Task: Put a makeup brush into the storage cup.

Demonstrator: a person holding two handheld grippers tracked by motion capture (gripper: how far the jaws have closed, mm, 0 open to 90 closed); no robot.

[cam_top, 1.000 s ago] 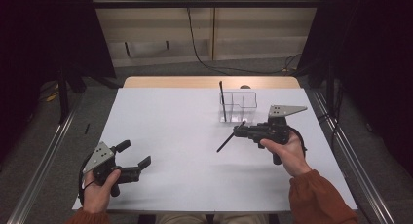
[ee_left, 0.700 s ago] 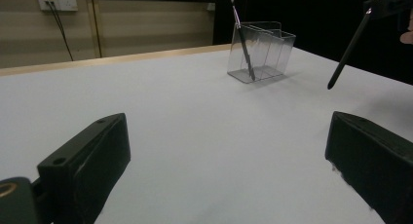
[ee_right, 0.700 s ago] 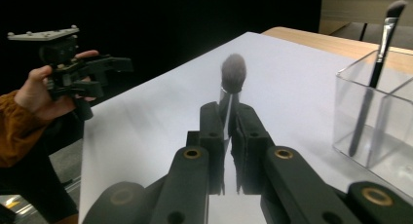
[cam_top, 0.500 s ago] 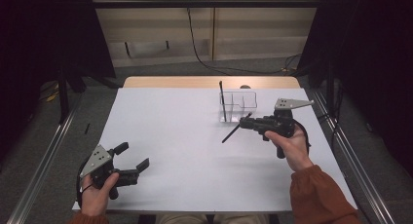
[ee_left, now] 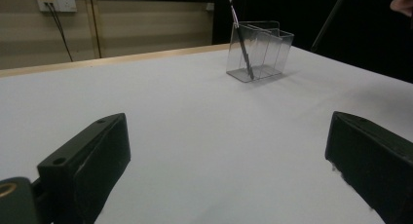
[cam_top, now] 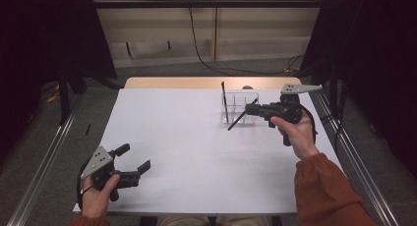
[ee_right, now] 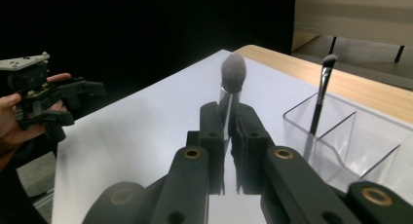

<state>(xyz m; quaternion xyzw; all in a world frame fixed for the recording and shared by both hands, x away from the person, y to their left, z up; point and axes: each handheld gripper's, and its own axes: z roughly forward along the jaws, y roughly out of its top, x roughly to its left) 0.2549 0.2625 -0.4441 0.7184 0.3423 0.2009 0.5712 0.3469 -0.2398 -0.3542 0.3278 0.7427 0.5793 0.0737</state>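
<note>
Evidently, within the last second the right gripper [cam_top: 255, 108] had risen and moved in toward the clear organiser [cam_top: 240, 107], carrying a makeup brush [ee_right: 231, 83] clamped between its closed jaws. In the high view, the brush handle slanted down and away from the organiser's near side, with the gripper level with its rim. One slim brush [cam_top: 223, 99] already stood upright in the organiser's left compartment. The left gripper [cam_top: 132, 159] had stayed put, well away from the organiser at the table's [cam_top: 187, 137] near corner, jaws spread wide and empty. Judgement: transport is nearly done; tipping the brush upright over a free compartment remains.
</note>
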